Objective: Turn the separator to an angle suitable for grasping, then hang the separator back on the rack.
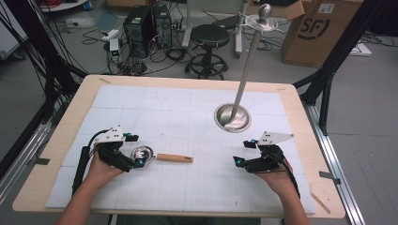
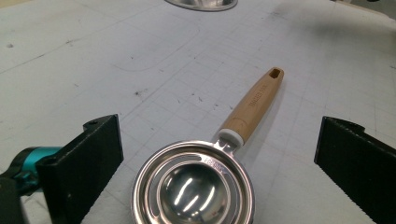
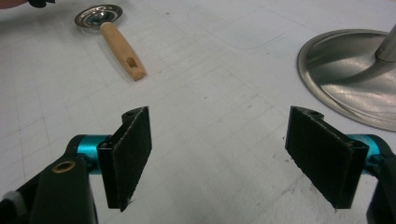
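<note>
Between my left gripper's (image 2: 219,158) spread fingers (image 2: 81,163) sits the measuring spoon's (image 2: 201,184) steel bowl, flat on the mat (image 2: 93,56). Its wooden handle (image 2: 254,105) runs straight away from those fingertips, toward my right gripper (image 1: 245,152), which is farther off, jaws wide and empty.

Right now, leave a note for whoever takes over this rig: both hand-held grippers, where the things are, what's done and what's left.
Left hand-held gripper: open, jaws on either side of the measuring spoon, over its bowl, not clamped.
Right hand-held gripper: open, holding nothing, low over the mat near the stand.
Spoon lies flat on the mat, wooden handle pointing toward the right hand-held gripper. Stand is upright on its round base, nothing hanging from it.
Done: left lined up on the spoon.
Left: close, lift; probably hang it on the stand by the handle's hole.
</note>
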A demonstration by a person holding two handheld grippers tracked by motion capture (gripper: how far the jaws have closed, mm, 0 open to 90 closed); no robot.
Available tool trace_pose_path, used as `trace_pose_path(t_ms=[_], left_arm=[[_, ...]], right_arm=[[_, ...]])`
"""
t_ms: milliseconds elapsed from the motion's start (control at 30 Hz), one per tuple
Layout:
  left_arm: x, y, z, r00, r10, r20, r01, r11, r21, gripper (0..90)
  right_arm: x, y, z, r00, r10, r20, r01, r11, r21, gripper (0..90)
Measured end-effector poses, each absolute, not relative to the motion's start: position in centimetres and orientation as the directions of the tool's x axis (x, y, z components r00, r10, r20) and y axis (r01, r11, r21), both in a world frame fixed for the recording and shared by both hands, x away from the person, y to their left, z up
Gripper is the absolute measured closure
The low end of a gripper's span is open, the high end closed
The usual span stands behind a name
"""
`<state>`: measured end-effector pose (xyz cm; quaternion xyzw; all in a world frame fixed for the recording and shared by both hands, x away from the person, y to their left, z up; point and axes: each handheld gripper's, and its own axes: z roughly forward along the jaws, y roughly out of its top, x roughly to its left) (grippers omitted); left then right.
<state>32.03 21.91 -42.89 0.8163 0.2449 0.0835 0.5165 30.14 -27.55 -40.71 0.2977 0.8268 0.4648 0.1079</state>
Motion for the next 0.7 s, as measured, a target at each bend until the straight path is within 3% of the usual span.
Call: trace_pose_path(t_ms=[400,700], left_arm=[[31.8,21.5,-42.2,0.867,0.489,-0.095,0.307,-0.375,0.875,1.7],[32.3,19.1,-40.3,0.898,0.44,-0.02,0.266,-0.506,0.82,1.7]], right_arm=[[30.3,-27.7,-41.0,-0.8,0.59,0.107,0.403,0.397,0.824,21.8],[29.9,-27.9,-40.6,-0.806,0.584,0.094,0.382,0.393,0.836,21.8]])
